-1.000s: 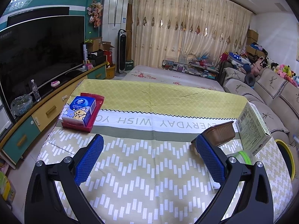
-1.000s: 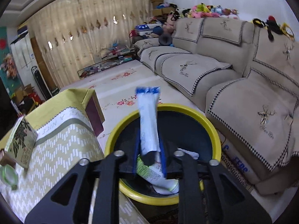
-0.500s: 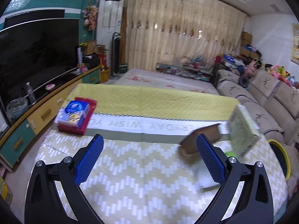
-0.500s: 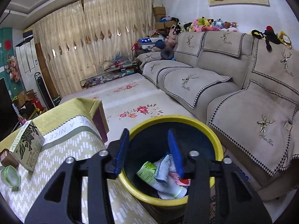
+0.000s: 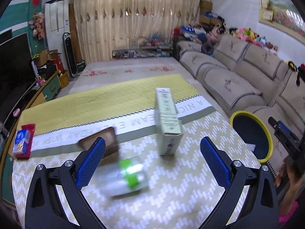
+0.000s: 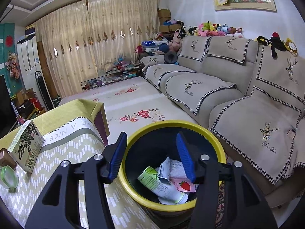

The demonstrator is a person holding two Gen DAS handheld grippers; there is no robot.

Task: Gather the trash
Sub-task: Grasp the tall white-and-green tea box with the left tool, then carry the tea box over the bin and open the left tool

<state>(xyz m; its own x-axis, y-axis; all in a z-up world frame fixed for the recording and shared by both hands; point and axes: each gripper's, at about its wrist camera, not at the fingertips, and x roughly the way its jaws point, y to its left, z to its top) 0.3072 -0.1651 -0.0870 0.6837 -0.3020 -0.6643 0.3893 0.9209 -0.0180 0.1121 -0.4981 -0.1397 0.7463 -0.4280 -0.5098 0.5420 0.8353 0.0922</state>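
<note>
My right gripper (image 6: 151, 155) is open and empty right over the yellow-rimmed black bin (image 6: 217, 141). In the bin lie a green-white tube (image 6: 162, 186), a blue-white wrapper (image 6: 164, 169) and a pink strawberry pack (image 6: 184, 186). My left gripper (image 5: 152, 161) is open and empty above the table. Between its fingers, blurred, lies a clear bottle with a green label (image 5: 127, 175). A brown container (image 5: 103, 143) sits behind the left finger. A pale green carton (image 5: 167, 122) stands upright beyond. The bin also shows at the right in the left wrist view (image 5: 266, 131).
The table has a yellow and chevron cloth (image 5: 95, 103). A blue tissue pack on a red packet (image 5: 22, 141) lies at the table's far left. A beige sofa (image 6: 238, 87) runs along the right. The TV cabinet (image 5: 49, 87) is on the left. The carton (image 6: 24, 145) and the green-capped bottle (image 6: 8, 176) show in the right wrist view.
My right gripper opened and let the blue-white tube drop into the bin. My left gripper swung right, from the tissue pack side towards the bottle and carton.
</note>
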